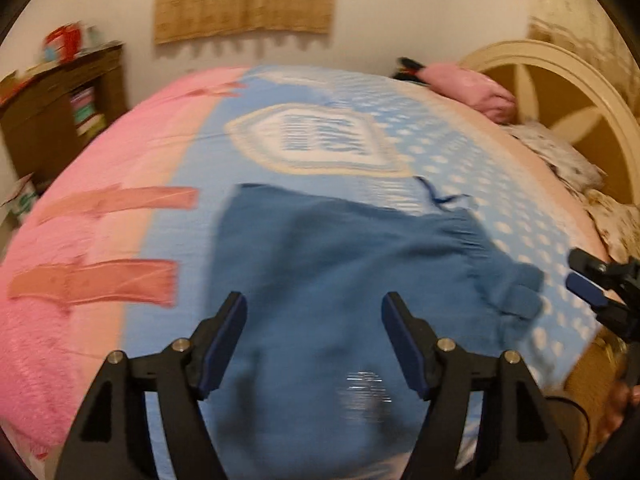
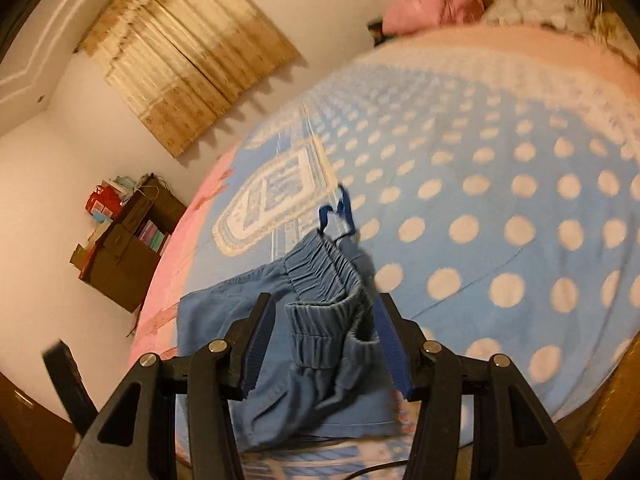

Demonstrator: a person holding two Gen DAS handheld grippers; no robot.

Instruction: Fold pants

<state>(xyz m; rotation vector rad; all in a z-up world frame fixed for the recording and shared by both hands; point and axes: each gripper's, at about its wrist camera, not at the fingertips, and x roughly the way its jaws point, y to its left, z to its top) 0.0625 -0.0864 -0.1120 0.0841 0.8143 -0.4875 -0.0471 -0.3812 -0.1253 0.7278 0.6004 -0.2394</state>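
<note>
Blue pants (image 1: 328,280) lie folded on the bed, elastic waistband to the right with a dark blue drawstring (image 1: 438,198). My left gripper (image 1: 314,344) is open and empty, hovering over the near part of the pants. In the right wrist view the pants (image 2: 320,320) lie bunched at the waistband (image 2: 324,276), drawstring (image 2: 340,212) beyond. My right gripper (image 2: 324,348) is open above the waistband, holding nothing. It also shows at the right edge of the left wrist view (image 1: 592,284).
The bed has a pink and light blue blanket (image 1: 120,168) with white dots (image 2: 500,220). A pink pillow (image 1: 476,88) and cream headboard (image 1: 560,80) lie at the far right. A brown shelf (image 1: 52,112) stands at the left wall.
</note>
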